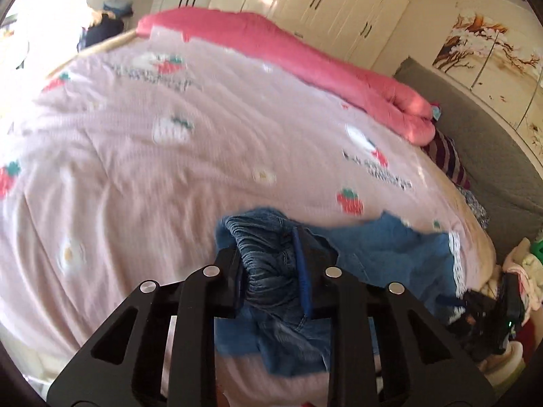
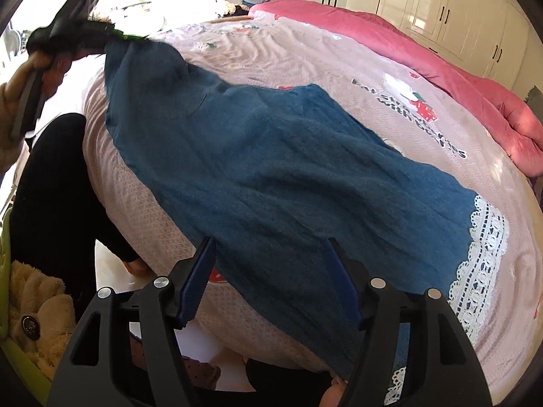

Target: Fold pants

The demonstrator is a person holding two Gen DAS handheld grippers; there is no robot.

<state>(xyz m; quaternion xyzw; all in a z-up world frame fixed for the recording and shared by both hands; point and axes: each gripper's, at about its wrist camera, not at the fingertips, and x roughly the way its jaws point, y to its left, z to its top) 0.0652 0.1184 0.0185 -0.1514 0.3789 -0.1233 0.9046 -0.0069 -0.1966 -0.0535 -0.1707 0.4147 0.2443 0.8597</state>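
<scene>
- Left wrist view: the left gripper [image 1: 271, 254] is clamped on the gathered waistband of the pants [image 1: 268, 257], denim bunched tight between the two fingers [image 1: 305, 264].
- The blue cloth runs from that grip off to the right and down over the bed [image 1: 135, 156], the waistband end raised off the cover.
- A white lace hem [image 1: 454, 257] shows at the far right end of the pants, near the bed's edge.
- The bed carries a pale pink cover with strawberry prints; a pink quilt [image 1: 305, 61] lies rolled along its far side.
- White wardrobes [image 1: 339, 0] stand behind, and a grey headboard [image 1: 475, 129] sits to the right.
- The right gripper [image 1: 488, 308] shows dark and blurred at the right edge; from here I cannot tell how it stands.
- Right wrist view: the right gripper [image 2: 271, 281] has its fingers [image 2: 342, 281] well apart, hovering over the lower leg of the pants [image 2: 271, 156], with cloth beneath the gap and nothing pinched.
- The pants stretch in a long diagonal across the bed [image 2: 441, 51], from top left down to the lace hem [image 2: 482, 254] at lower right.
- At top left, the left gripper [image 2: 112, 39] holds the waistband end up, a hand [image 2: 20, 84] wrapped round its handle.
- One leg hangs over the near bed edge, right beneath the open fingers.
- The pink quilt [image 2: 441, 61] and wardrobes [image 2: 441, 3] sit along the far side.
</scene>
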